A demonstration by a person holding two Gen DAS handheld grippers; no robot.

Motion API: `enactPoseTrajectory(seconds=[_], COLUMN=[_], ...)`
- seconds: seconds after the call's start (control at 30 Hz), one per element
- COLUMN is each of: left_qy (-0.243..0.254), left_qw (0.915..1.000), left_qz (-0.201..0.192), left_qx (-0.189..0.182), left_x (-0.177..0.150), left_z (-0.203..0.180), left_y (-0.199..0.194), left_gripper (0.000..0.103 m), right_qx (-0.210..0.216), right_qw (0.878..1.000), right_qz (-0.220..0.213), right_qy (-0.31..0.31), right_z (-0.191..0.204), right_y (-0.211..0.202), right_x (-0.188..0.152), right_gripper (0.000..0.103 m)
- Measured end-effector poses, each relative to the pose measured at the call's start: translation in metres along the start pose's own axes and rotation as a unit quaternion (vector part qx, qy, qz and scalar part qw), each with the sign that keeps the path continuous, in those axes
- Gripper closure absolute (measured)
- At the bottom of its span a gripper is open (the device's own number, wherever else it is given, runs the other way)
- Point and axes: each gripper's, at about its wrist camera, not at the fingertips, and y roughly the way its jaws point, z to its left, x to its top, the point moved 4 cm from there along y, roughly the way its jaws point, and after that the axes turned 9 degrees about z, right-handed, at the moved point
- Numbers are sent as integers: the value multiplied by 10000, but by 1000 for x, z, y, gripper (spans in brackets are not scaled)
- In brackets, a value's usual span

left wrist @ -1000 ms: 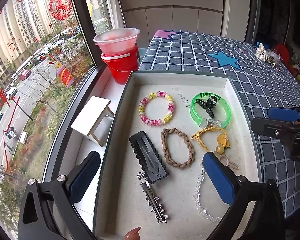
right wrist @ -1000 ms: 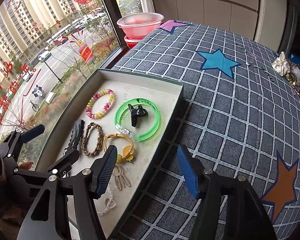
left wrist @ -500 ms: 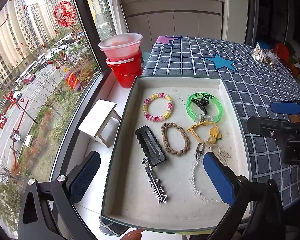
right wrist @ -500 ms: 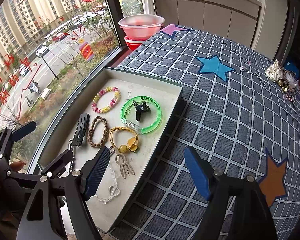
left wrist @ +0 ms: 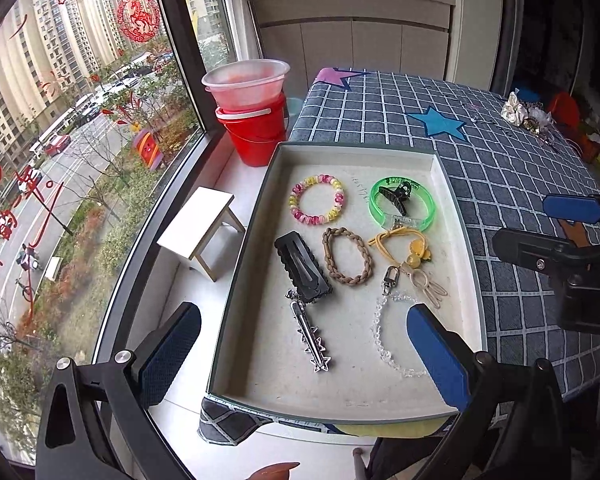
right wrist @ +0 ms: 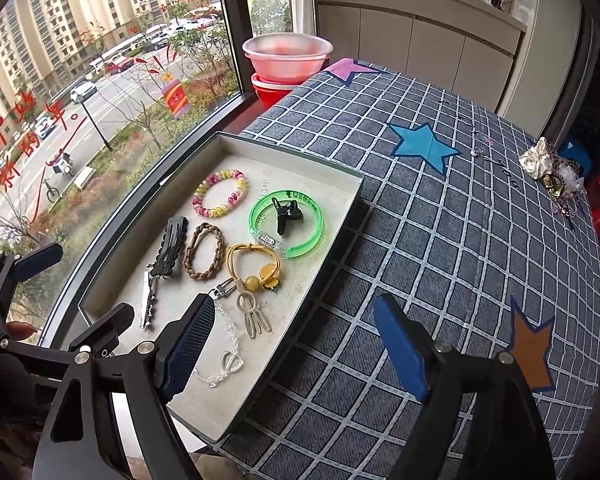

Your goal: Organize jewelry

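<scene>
1. two grippers, yours, hang spread and empty: the left gripper [left wrist: 304,356] over the tray's [left wrist: 244,280] near end, the right gripper [right wrist: 296,344] over the tray's right rim and the checked cloth [right wrist: 460,220].
2. in the left wrist view the beaded bracelet [left wrist: 317,199] lies at 11 o'clock in the tray, the green bangle [left wrist: 403,207] at 1 o'clock with a black claw clip [left wrist: 397,196] on it.
3. the braided band [left wrist: 347,255] sits mid-tray, the black hair clip [left wrist: 302,266] just beside it at 9 o'clock.
</scene>
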Motion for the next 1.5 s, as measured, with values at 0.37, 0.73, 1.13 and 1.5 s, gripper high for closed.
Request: enactPoseTrajectory(seconds=[0.37,0.73,1.13,1.5], left_qy=[-13,-42,-12,-13], left_qw=[10000,10000,10000,10000], left_qz=[38,68,74,73], left_qx=[-25,20,-3,-3], left_x=[-9,-14,-15,-15], left_z=[0,1,-1,-1], left_y=[-9,-11,-12,-12], left_gripper=[0,0,0,0], right_qx=[-242,-365,-416,-408], right_qw=[9995,9988,9984,9984], right_qz=[-29,-82,-56,-35], right_qy=[-203,-330,-372,-390], right_z=[10,15,16,17], right_y=[-13,-18,-18,-16], right_x=[-7,-10,-12,-13], right_gripper=[19,19,19,19])
